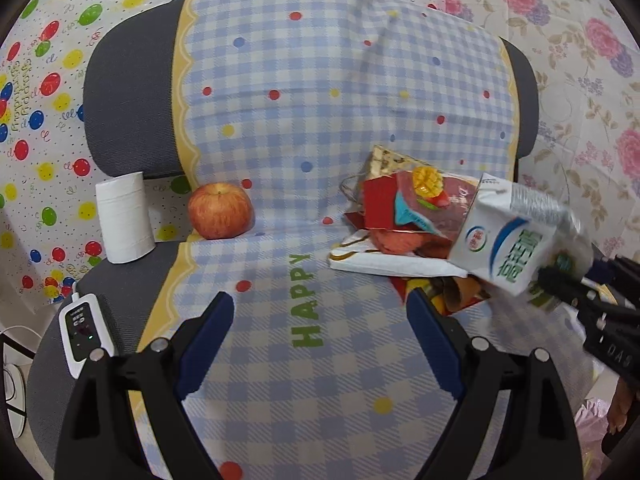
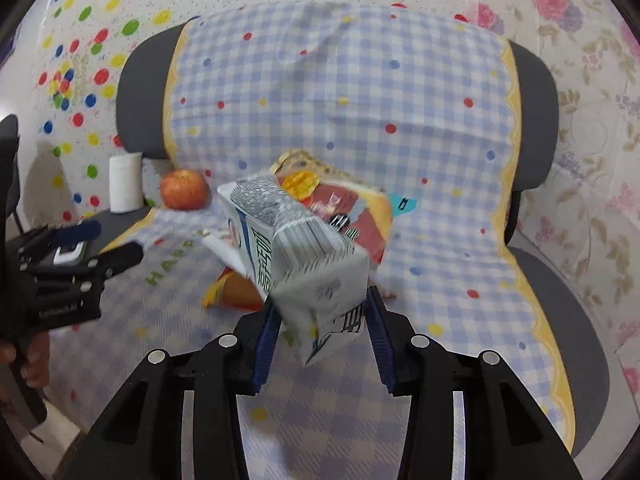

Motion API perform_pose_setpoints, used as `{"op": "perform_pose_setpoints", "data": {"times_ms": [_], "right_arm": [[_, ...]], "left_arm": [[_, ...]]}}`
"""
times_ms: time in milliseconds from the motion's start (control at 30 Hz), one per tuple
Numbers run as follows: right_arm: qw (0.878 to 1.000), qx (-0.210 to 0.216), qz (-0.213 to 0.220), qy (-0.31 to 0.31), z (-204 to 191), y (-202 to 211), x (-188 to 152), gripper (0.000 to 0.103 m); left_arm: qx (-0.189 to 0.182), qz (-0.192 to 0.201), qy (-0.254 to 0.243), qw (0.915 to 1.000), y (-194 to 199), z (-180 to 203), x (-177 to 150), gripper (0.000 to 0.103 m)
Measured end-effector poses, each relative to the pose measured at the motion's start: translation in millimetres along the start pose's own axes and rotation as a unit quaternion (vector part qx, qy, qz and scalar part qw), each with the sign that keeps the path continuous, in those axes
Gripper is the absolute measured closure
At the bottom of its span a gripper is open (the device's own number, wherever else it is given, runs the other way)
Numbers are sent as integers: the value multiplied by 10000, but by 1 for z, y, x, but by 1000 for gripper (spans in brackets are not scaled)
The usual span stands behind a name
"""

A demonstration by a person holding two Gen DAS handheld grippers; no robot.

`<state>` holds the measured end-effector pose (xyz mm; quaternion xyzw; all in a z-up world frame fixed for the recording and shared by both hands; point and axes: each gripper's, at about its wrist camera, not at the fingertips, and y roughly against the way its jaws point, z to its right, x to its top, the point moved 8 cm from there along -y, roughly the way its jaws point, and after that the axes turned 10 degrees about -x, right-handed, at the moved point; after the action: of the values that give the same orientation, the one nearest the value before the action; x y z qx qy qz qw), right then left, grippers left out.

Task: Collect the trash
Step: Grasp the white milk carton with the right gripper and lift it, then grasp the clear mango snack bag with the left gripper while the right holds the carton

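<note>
While your right gripper [image 2: 322, 320] has its blue-padded jaws clamped on the lower end of the white and blue cardboard milk carton [image 2: 296, 256], the carton sticks out tilted ahead of it, lifted clear of the blue-and-white checked seat cover [image 2: 420, 240] on the grey office chair [image 2: 536, 92]. Just behind the carton lies the heap of crumpled red and orange snack wrappers [image 1: 404, 216], resting on the seat near the backrest; the right-wrist view is blurred, so you can only guess whether the carton brushes them. Your left gripper [image 1: 320, 336] hangs over the front of the seat with its jaws spread wide and nothing between them. Off to the left sit a red apple [image 1: 221, 211] and, beside it at the chair's edge, an upright white roll of tissue paper [image 1: 125, 218]. A white controller with a dark panel [image 1: 82, 330] lies near the seat's left edge.
</note>
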<state>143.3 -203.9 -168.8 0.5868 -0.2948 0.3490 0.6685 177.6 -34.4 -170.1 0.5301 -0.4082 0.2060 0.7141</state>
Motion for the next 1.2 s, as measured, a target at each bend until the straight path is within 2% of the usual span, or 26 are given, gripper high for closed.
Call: {"op": "perform_pose_setpoints", "data": {"times_ms": [167,300,467,500,533,567,633,733,833,933,1067,1200], "right_arm": [[9996,200,95,-186,0,3,2,57],[9999,128,90,-5,-7,1,4,56],[9995,298,42,-20,-7,4,6,58],[9995,317,2,-66,-6,3,8,59],[9995,296,-98,-104,-4,1,11,74],[9993,322,-162,-134,-2,-1,12,80],[9990,346,-211,-194,0,0,16,81],[9993,298,7,-216,8,17,20,81],[9986,80,331,-403,27,37,25,81],[9960,-385,585,-554,53,52,24,81],[9919,-686,626,-865,85,55,20,81],[9886,-781,539,-1166,110,51,14,81]], "left_arm": [[-32,22,-124,9999,3,12,2,17],[10,-3,-101,9999,4,13,1,17],[30,-44,-131,9999,4,15,-1,17],[16,-49,-138,9999,4,16,-1,17],[-7,-54,-168,9998,3,18,-1,17],[-17,-54,-200,9998,3,21,0,17],[-37,-41,-254,9997,4,26,2,17],[-67,-1,-304,9995,4,33,6,17],[-136,-11,-289,9995,0,39,11,17],[-220,-14,-347,9992,-7,50,17,17],[-408,-83,-485,9980,-22,75,19,17],[-642,-185,-673,9955,-41,106,16,17]]}}
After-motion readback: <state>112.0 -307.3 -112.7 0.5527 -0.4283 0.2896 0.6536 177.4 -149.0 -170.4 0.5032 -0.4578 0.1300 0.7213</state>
